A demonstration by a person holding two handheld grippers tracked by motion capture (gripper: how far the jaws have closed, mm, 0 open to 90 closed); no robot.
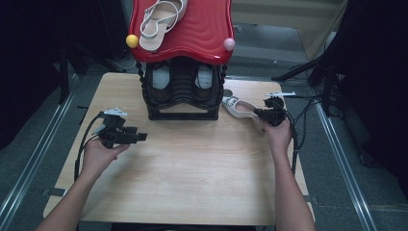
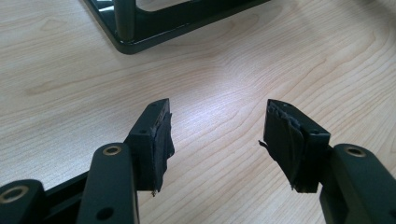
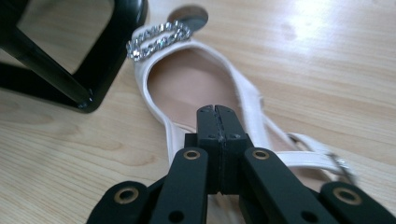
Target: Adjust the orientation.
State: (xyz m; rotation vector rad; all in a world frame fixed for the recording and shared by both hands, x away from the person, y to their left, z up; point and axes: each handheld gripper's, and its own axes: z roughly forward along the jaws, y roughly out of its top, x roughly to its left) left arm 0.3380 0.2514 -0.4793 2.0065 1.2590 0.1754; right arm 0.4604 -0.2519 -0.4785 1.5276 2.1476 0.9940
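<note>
Left gripper (image 2: 217, 140) low over pale wood-grain table (image 2: 224, 65), its jaws spread wide with nothing between them, worn black pads (image 2: 161, 140) facing inward, black rack base corner (image 2: 140, 32) on the table beyond, far left.

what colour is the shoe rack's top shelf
Glossy red top shelf, clearest in the high view.

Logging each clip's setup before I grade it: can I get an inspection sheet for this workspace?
Surface: wooden table, bare in front.
Job's things: black shoe rack with red top; one pale sandal on top; another sandal on the table beside the rack's right side; more shoes inside.
Clutter: nothing seen.
Grippers: left hand-held gripper open above bare wood; right hand-held gripper closed over the table sandal, grip unclear.
Cables: black, trailing from both, bunched at the right edge.
Surroundings: dark floor, metal rails.
</note>
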